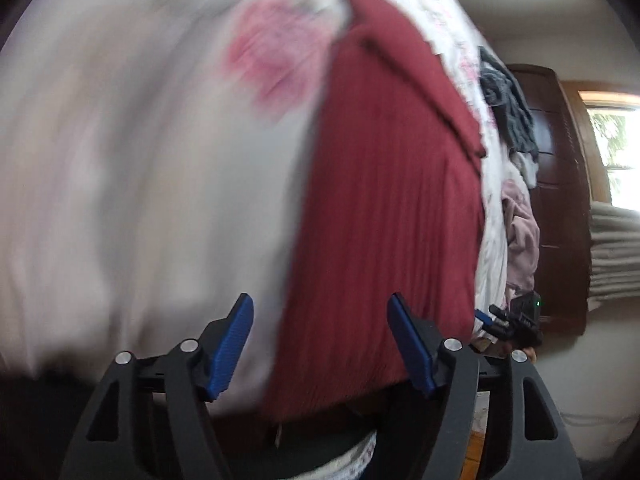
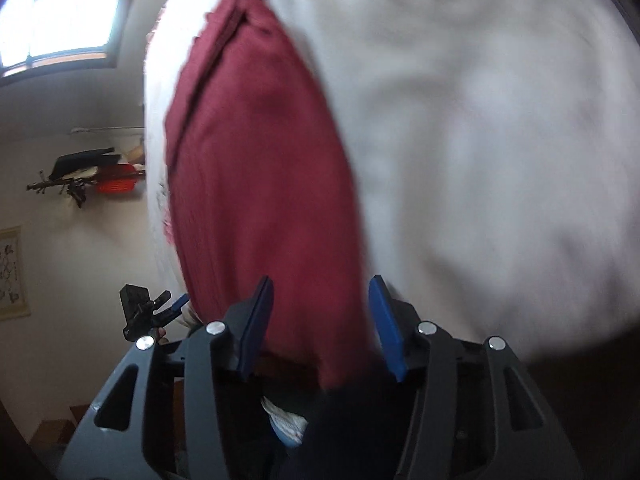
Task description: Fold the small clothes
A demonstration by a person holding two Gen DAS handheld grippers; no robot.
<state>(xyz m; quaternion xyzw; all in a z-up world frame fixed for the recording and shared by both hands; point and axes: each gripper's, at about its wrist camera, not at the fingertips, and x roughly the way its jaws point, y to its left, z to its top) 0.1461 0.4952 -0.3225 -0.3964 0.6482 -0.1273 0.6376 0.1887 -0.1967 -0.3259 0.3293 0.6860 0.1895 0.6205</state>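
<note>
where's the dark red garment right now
The dark red garment lies spread on the white bedding, ahead of both open grippers; a heap of clothes sits beyond it.

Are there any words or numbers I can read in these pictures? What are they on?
No text can be read anywhere.
Framed picture on the wall: dark marks, too small and blurred to tell whether they are writing.
White sheet: faint pink and grey print, too blurred to read.
Red cloth: no writing shows.
</note>
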